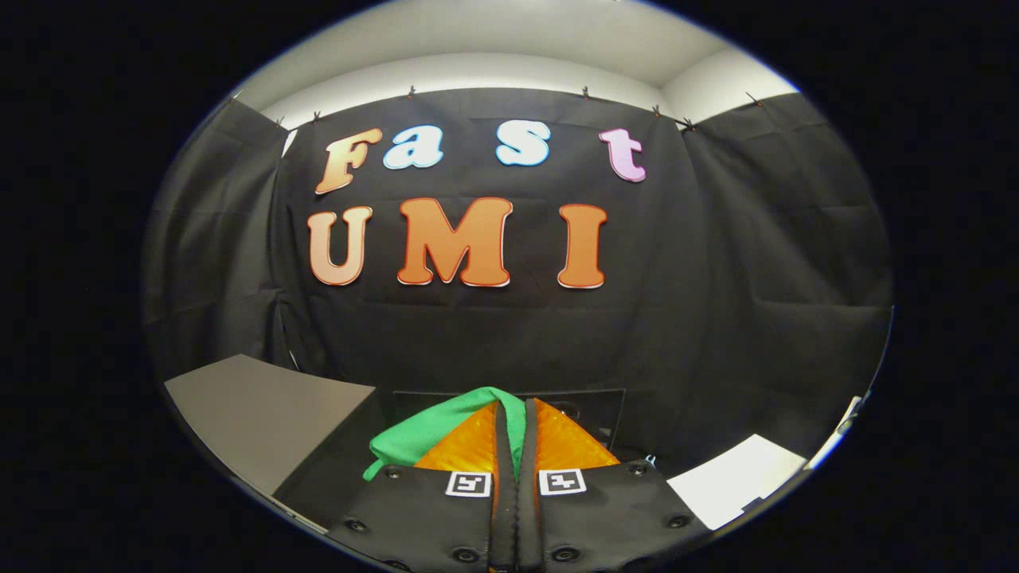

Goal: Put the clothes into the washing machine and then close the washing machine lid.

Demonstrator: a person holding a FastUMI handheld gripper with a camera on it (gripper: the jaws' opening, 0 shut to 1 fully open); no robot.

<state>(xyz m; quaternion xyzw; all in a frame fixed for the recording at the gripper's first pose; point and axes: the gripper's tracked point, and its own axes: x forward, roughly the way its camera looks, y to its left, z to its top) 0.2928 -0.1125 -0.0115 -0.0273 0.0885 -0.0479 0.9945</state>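
A green cloth is pinched between my two orange fingers and drapes over the left one, hanging down to its left. My gripper is shut on this cloth and held up in front of the black booth wall. Just beyond the fingertips a dark rectangular frame shows; I cannot tell what it belongs to.
A grey flat surface lies low to the left of the fingers. A white flat surface lies low to the right. Black cloth walls close in ahead and on both sides.
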